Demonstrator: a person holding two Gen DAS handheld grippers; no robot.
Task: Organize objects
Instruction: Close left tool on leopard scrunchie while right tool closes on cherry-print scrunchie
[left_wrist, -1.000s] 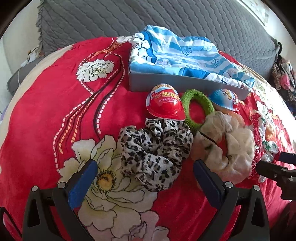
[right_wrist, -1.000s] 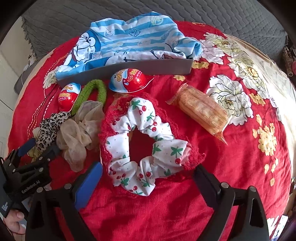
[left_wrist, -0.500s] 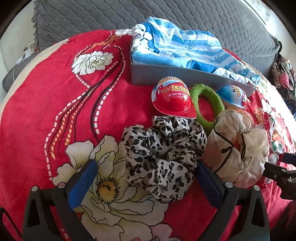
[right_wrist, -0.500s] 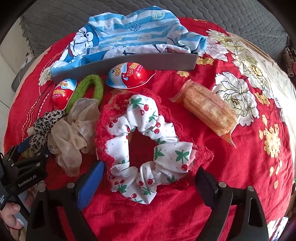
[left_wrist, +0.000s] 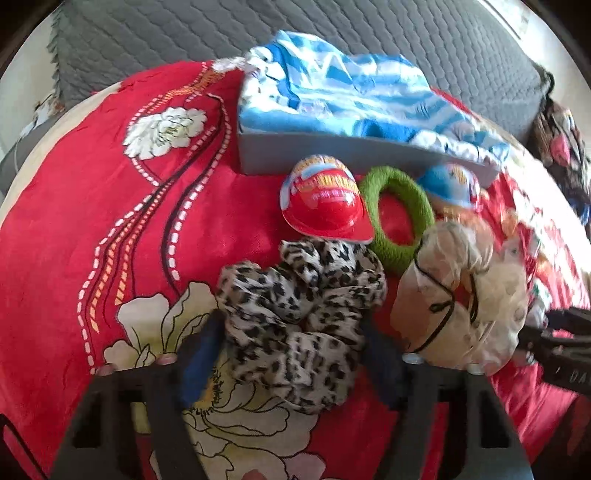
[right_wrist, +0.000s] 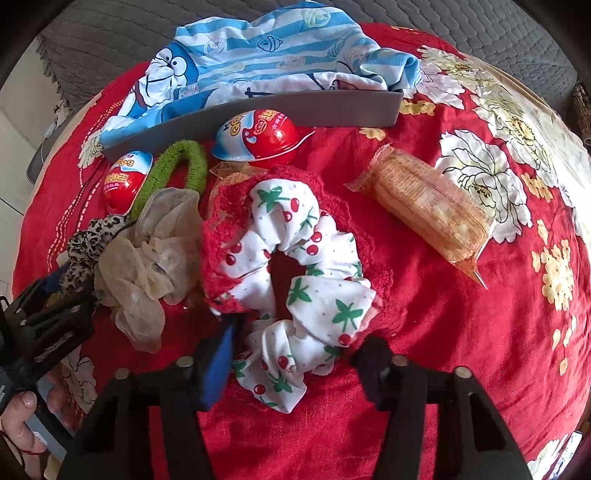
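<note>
A leopard-print scrunchie (left_wrist: 303, 306) lies on the red flowered bedspread (left_wrist: 110, 240). My left gripper (left_wrist: 291, 350) straddles it, jaws closing, both blue pads touching its sides. In the right wrist view a white cherry-print scrunchie (right_wrist: 295, 266) with red lace trim sits between the closing jaws of my right gripper (right_wrist: 295, 354), whose pads press its near lobe. A cream gauze scrunchie (left_wrist: 461, 302) lies between the two, beside a green hair ring (left_wrist: 399, 218).
Behind the scrunchies a grey box (left_wrist: 332, 155) holds blue striped cartoon cloth (left_wrist: 351, 96). Two plastic egg toys (right_wrist: 258, 136) (right_wrist: 125, 177) lie in front of it. A wrapped cracker packet (right_wrist: 428, 210) lies to the right. A person's hand (right_wrist: 22, 417) holds the left gripper.
Both grippers' jaws have narrowed from wide open until their pads reach the scrunchies. The left view has also edged closer to the leopard scrunchie.
</note>
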